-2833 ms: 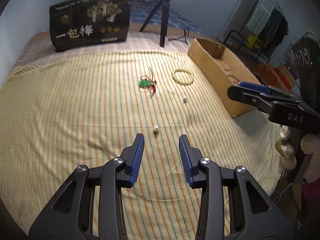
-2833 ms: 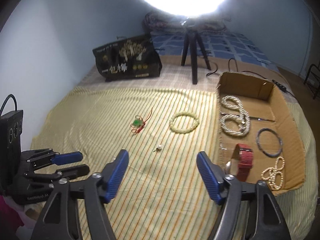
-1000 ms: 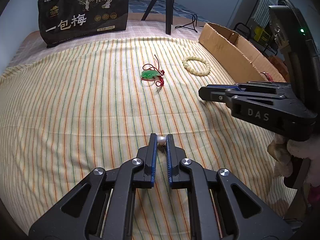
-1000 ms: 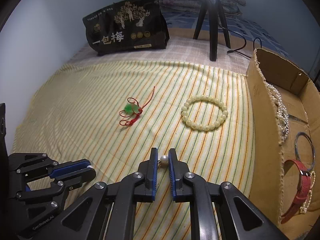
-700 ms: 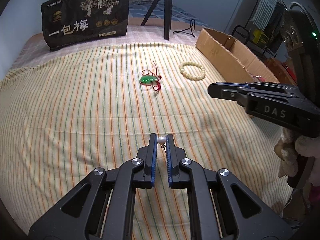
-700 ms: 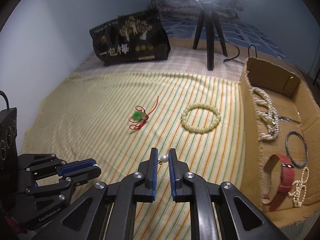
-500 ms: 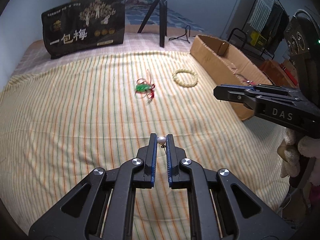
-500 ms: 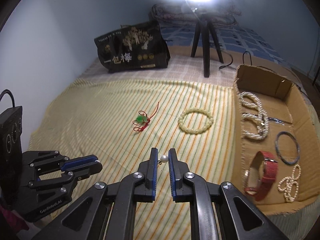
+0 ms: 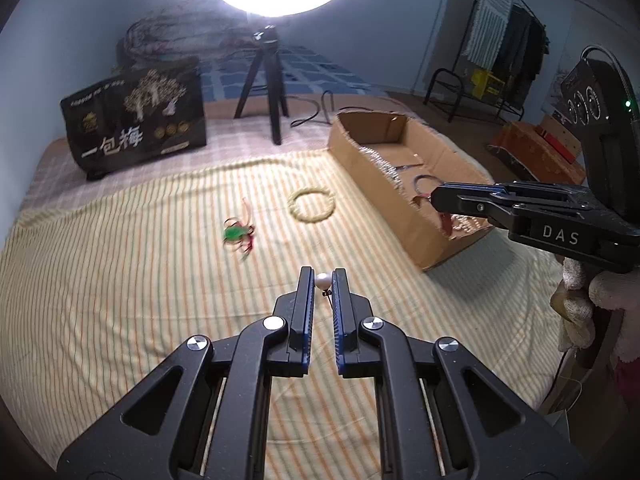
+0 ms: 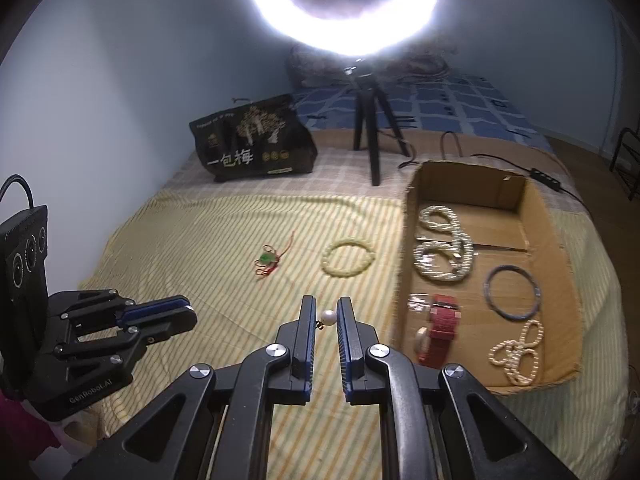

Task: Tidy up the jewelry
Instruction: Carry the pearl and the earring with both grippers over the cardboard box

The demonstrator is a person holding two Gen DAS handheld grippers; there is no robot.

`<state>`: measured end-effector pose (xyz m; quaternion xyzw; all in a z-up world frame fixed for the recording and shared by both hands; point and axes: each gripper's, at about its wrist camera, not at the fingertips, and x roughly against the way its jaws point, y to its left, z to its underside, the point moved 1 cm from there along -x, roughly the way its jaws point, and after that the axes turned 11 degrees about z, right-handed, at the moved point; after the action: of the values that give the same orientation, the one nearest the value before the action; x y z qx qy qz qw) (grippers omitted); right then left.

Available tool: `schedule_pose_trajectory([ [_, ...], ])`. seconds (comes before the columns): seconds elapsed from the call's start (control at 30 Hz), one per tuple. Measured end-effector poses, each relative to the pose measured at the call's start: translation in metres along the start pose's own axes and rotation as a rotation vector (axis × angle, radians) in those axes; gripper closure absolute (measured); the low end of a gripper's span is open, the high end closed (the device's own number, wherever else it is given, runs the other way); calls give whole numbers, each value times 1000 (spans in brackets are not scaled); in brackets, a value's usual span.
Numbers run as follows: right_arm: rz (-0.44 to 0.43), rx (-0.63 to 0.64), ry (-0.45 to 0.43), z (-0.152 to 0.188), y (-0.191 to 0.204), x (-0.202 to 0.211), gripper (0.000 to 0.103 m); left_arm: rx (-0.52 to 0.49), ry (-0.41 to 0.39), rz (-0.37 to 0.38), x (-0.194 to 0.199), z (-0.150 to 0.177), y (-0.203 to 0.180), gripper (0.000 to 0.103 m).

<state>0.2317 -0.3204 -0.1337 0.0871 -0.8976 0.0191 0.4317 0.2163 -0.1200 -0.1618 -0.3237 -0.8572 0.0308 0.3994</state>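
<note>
Both views: each gripper is now closed on a small pearl earring, where 2.8 s ago both stood open above the striped bedspread with the two earrings lying on it. The left gripper pinches the left pearl earring between its blue pads; the right gripper pinches the right pearl earring likewise. Over the last second both have risen from the bedspread, so more of the room shows. By judgement, the pick-up is done and the carry to the cardboard box remains.

Left wrist view: the box is seen from its side wall, its contents largely hidden; the right gripper crosses in front of it, and whether it hangs over the box or short of it is hard to tell here. The bead bracelet and the green pendant on red cord lie blurred on the bedspread.

Right wrist view: the box interior is open to sight, holding a pearl necklace, a dark bangle, a red watch strap and a small pearl strand. The bracelet and pendant remain outside the box.
</note>
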Motion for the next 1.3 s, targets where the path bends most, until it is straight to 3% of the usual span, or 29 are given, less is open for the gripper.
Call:
schedule_pose_trajectory([
  [0.7, 115, -106, -49, 11, -103, 31, 95, -85, 4, 61, -51, -48, -59, 96],
  [1.3, 137, -126, -51, 10, -139, 18, 95, -125, -20, 89, -107, -113, -90, 96],
])
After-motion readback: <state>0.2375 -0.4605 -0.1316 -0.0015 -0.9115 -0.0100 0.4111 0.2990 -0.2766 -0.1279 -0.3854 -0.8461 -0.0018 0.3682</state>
